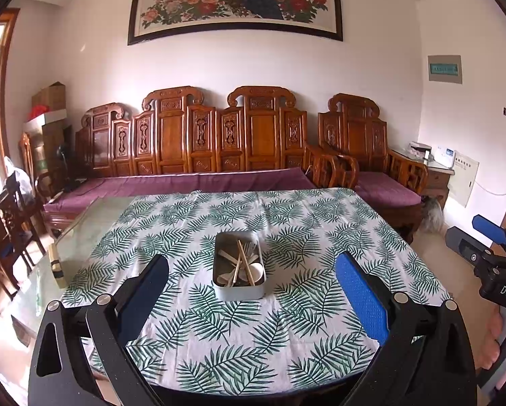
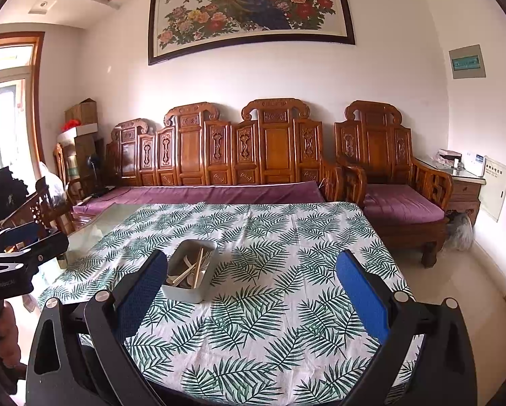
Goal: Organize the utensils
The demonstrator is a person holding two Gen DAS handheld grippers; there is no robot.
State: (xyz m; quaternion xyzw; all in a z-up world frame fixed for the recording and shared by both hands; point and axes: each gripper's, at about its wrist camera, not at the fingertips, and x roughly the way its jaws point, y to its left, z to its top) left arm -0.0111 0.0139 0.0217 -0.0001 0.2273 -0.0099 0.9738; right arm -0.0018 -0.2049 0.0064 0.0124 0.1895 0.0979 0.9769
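- Left claw (image 1: 251, 299): spread wide, nothing between its blue pads, hanging above the near part of the counter (image 1: 320, 223), aimed at the tray.
- Right claw (image 2: 253, 299): also released and empty, above the near edge of the counter, with the tray ahead and to its left.
- Each claw shows at the edge of the other's view, well clear of the tray; a hand (image 1: 501, 335) grips the right claw's handle in the left wrist view.
- Leaf-print cloth (image 2: 286, 270) covers most of the counter; no loose utensils visible anywhere on it in either view.
- Metal tray (image 1: 239, 291): rectangular, sits mid-counter on the cloth, apart from both claws.
- Inside the tray: wooden chopsticks (image 1: 245, 264) lying crossed over white spoons (image 1: 254, 270), all jumbled in one pile. Exact count cannot be told.
- Progress judgement: either near the end (everything already gathered into the tray) or at the very start (utensils still to be pulled out and sorted). Pictures alone don't settle which.
- If gathering is the goal, nothing visible is left to collect. If sorting by type is the goal, all of it remains, since chopsticks and spoons are mixed.
- Bare glass strip (image 1: 83, 223) of the counter shows to the left of the cloth.
- Wooden sofa (image 1: 192, 135) with purple cushions stands behind the counter; not part of the task.
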